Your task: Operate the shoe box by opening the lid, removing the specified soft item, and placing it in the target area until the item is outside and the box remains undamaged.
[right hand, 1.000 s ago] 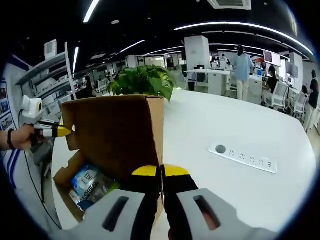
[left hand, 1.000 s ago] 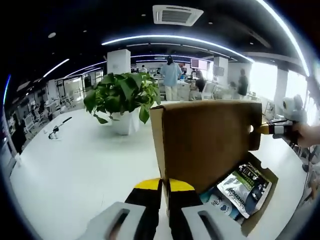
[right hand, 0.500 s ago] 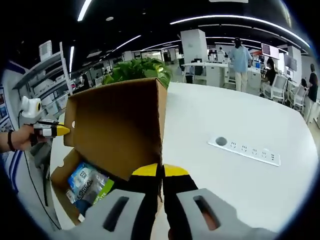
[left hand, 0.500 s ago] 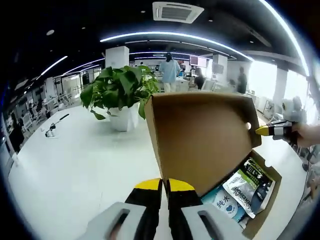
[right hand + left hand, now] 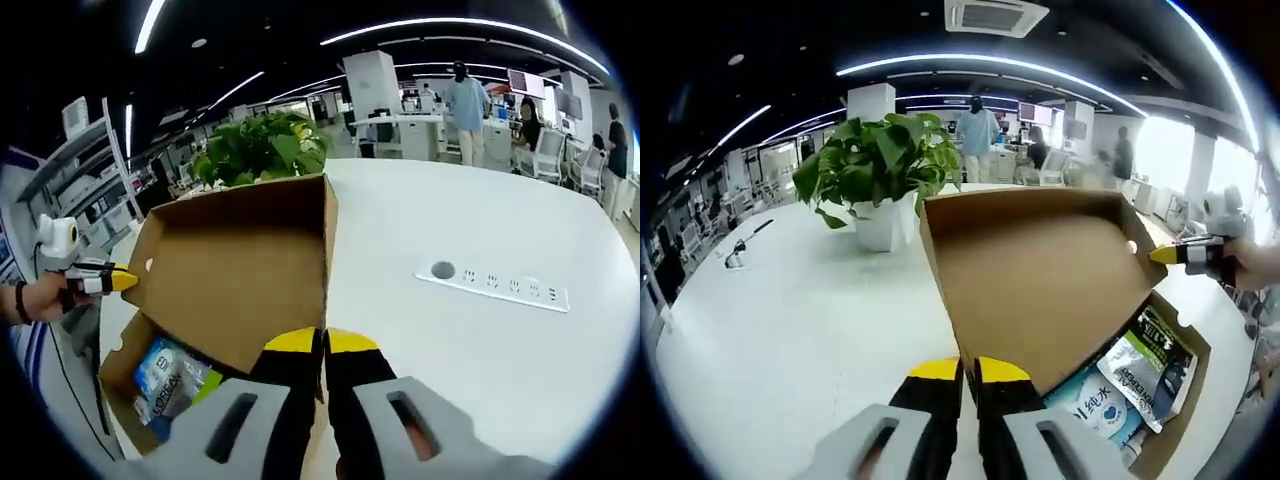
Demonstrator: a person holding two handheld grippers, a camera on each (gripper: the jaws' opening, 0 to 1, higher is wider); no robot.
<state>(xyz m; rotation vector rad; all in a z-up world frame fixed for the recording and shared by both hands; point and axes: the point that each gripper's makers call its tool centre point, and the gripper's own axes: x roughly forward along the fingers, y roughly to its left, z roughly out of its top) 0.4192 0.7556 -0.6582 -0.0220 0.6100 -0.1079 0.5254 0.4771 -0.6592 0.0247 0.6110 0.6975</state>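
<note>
A brown cardboard shoe box lies on the white table with its lid raised and tilted back. My left gripper is shut on the lid's near corner. My right gripper, held by a hand, pinches the lid's far corner. In the right gripper view, my right gripper is shut on the lid at its near corner, and the left gripper holds the opposite corner. Soft packs lie inside the box: a blue-and-white one, a grey-green one, and a blue one.
A potted plant stands on the table behind the box. A white power strip is set into the table to the right. A small dark object lies far left. People stand among distant desks.
The lid has swung further back, from nearly upright to a clear backward tilt, with both grippers still on its corners. More of the box's inside shows.
</note>
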